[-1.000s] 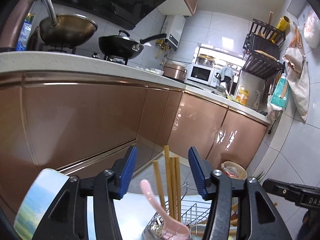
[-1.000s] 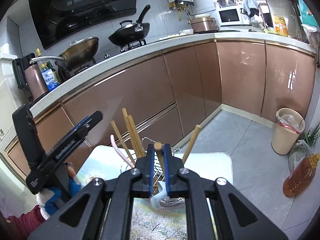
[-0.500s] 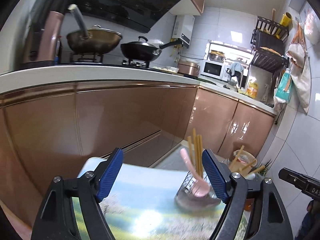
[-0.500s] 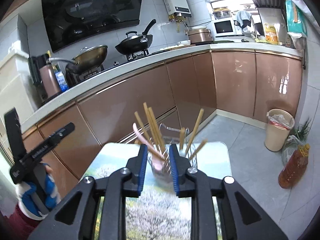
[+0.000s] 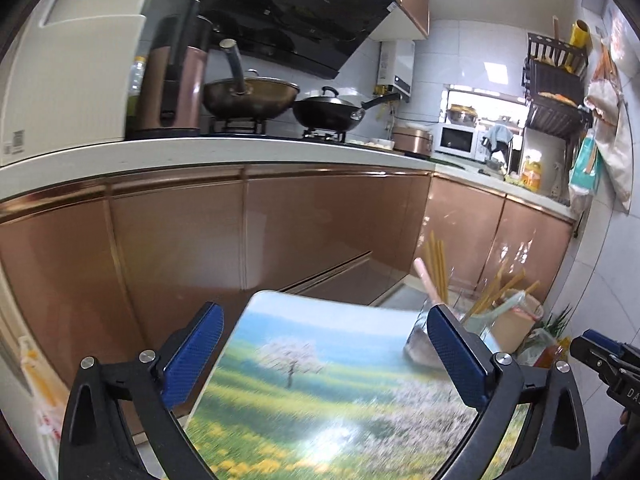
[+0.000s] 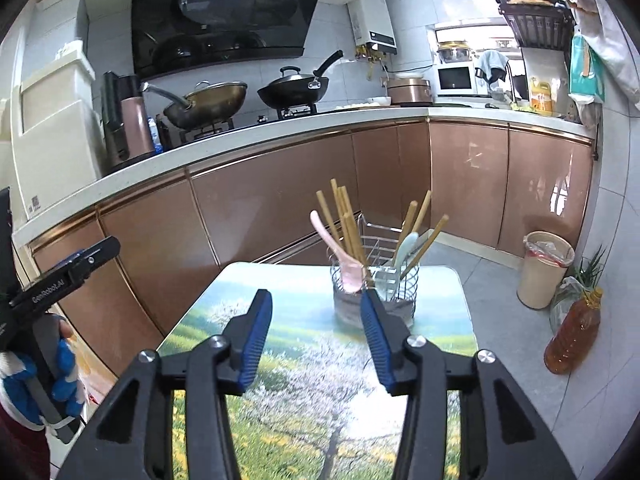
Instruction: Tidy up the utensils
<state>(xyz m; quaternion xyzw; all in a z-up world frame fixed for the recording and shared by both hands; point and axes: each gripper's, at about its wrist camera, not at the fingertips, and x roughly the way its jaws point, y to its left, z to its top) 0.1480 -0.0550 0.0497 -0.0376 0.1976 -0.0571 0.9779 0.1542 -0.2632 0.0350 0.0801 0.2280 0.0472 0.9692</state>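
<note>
**Li:** Both grippers have pulled back from the holder since one second ago. From the left wrist, the left gripper stood close over the holder then; now its jaws are spread wide with nothing between them, and the holder sits off to the right, partly behind the right finger.

**Ana:** And the table?

**Li:** On this side of the holder much bare table shows. Its far edge is just behind the holder, with the cabinets beyond, so pushing forward is risky. This view is blurred.

**Ana:** What about the right wrist?

**Li:** The right gripper was closed on a chopstick at the holder. Now its jaws are wide apart and empty, and the chopsticks stand in the holder, beside a pink spoon and a pale blue one. I judge the utensil is delivered.

**Ana:** Is there room to move?

**Li:** Yes. Near the holder I see no loose utensils. The table's right edge is just beside the holder, with a bin and an oil bottle on the floor beyond. The left gripper is far to the left of the holder.
</note>
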